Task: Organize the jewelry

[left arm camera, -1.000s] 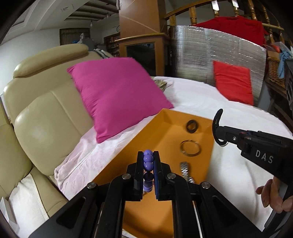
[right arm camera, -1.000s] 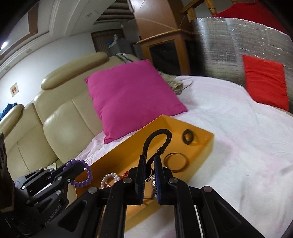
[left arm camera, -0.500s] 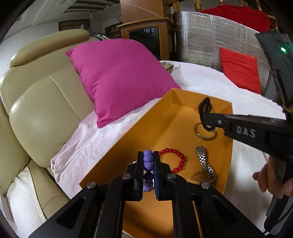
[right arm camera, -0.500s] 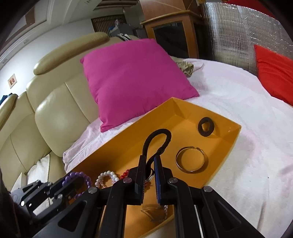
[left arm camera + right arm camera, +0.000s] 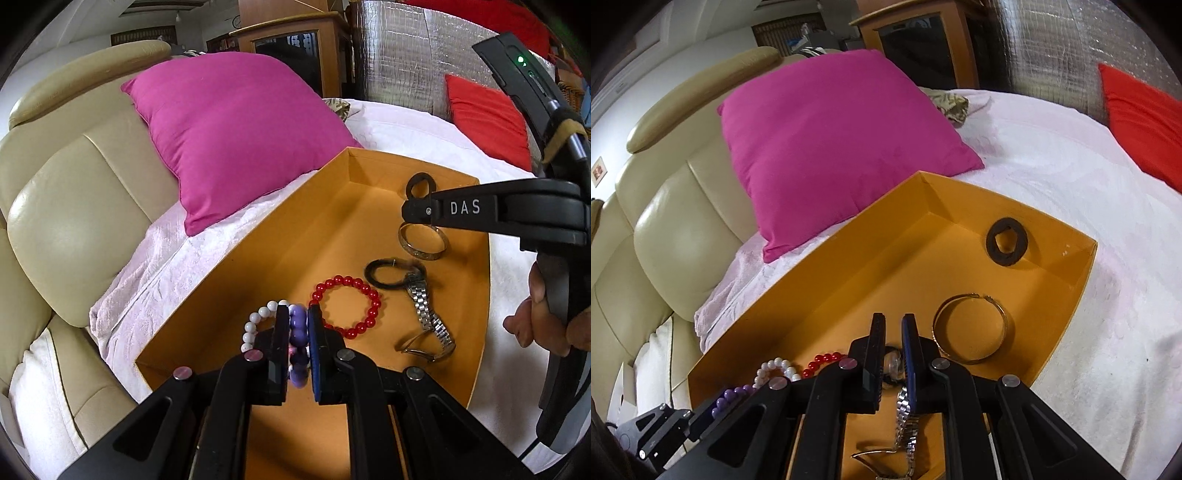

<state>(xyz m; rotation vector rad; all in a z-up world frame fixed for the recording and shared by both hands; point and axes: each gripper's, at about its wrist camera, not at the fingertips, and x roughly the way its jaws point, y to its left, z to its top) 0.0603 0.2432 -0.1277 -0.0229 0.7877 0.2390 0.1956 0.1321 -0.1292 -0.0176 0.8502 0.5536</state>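
Note:
An orange tray (image 5: pixel 288 236) (image 5: pixel 923 192) lies on the white-covered bed. My left gripper (image 5: pixel 297 317) is shut on a purple bead bracelet (image 5: pixel 298 332) over the tray's near end. In the tray lie a white pearl bracelet (image 5: pixel 255 321), a red bead bracelet (image 5: pixel 347 306), a silver watch (image 5: pixel 424 306), a black hair tie (image 5: pixel 391 271), a gold bangle (image 5: pixel 423 240) (image 5: pixel 971 328) and a dark flat ring (image 5: pixel 1006 242). My right gripper (image 5: pixel 894 325) hangs over the tray, jaws slightly apart and empty; the hair tie lies below it.
A magenta cushion (image 5: pixel 236 136) leans on the cream leather sofa (image 5: pixel 66 192) just left of the tray. A red cushion (image 5: pixel 484 118) stands against a silver foil panel (image 5: pixel 406 66) at the back right. White bedding (image 5: pixel 1089 192) surrounds the tray.
My right gripper has let go of the black hair tie, which now lies in the tray by the watch. My left gripper has moved lower over the tray's near end with the purple bracelet.

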